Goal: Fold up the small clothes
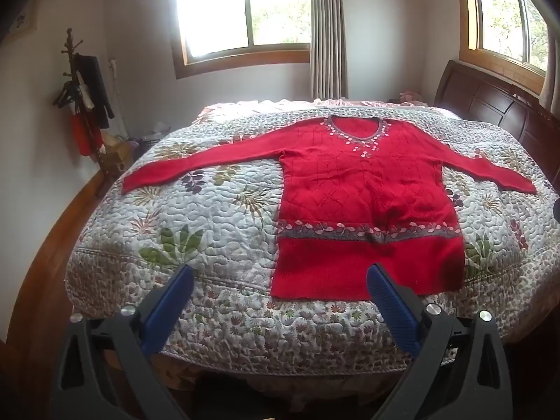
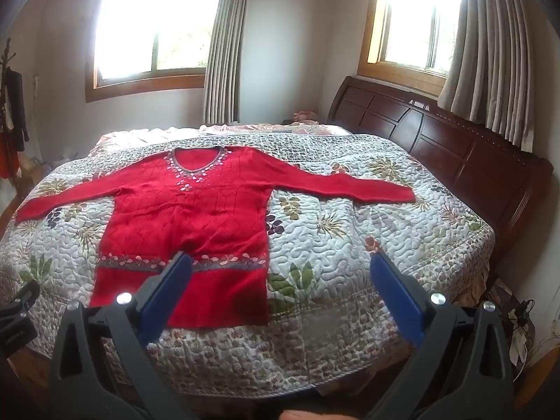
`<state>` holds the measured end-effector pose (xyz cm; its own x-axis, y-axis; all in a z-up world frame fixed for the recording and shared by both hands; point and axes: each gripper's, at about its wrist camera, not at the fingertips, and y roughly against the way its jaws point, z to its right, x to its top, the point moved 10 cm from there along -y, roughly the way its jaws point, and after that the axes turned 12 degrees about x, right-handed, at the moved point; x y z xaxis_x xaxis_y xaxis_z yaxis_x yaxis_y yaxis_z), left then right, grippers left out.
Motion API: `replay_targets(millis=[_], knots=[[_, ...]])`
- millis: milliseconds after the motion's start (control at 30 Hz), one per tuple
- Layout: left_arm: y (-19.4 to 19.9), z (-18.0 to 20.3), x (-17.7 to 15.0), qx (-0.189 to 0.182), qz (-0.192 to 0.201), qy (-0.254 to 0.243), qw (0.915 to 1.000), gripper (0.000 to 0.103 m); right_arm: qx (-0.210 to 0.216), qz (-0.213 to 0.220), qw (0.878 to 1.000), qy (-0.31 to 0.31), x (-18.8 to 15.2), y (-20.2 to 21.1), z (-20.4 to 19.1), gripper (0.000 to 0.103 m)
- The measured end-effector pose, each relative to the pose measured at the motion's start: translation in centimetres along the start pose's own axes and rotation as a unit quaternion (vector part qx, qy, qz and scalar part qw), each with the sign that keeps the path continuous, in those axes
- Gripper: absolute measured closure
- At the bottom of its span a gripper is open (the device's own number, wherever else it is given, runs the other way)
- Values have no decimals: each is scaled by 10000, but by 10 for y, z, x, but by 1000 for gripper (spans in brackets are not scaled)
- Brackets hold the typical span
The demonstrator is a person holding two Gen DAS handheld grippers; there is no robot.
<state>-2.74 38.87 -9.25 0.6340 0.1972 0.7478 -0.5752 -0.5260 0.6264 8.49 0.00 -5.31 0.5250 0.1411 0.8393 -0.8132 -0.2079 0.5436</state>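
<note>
A red knitted sweater (image 1: 364, 189) (image 2: 189, 210) lies flat and face up on the quilted bed, both sleeves spread out sideways, with a grey patterned neckline and a grey leaf band above the hem. My left gripper (image 1: 280, 273) hovers open above the bed's near edge, just off the sweater's lower left corner, holding nothing. My right gripper (image 2: 280, 262) also stands open and empty, over the hem's right corner and the quilt beside it. Part of the left gripper (image 2: 17, 311) shows at the left edge of the right wrist view.
The floral quilt (image 1: 196, 224) (image 2: 350, 245) covers the whole bed. A dark wooden headboard (image 2: 437, 147) runs along the right side. A coat rack (image 1: 84, 105) with hanging clothes stands by the left wall. Windows and curtains lie behind the bed.
</note>
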Motion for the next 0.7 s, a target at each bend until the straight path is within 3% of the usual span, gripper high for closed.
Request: replay_targets(millis=[700], knots=[[-1,-4,3,27,20,58,10000,4,-4,-46,10000,28,-3,-5,-2,2]])
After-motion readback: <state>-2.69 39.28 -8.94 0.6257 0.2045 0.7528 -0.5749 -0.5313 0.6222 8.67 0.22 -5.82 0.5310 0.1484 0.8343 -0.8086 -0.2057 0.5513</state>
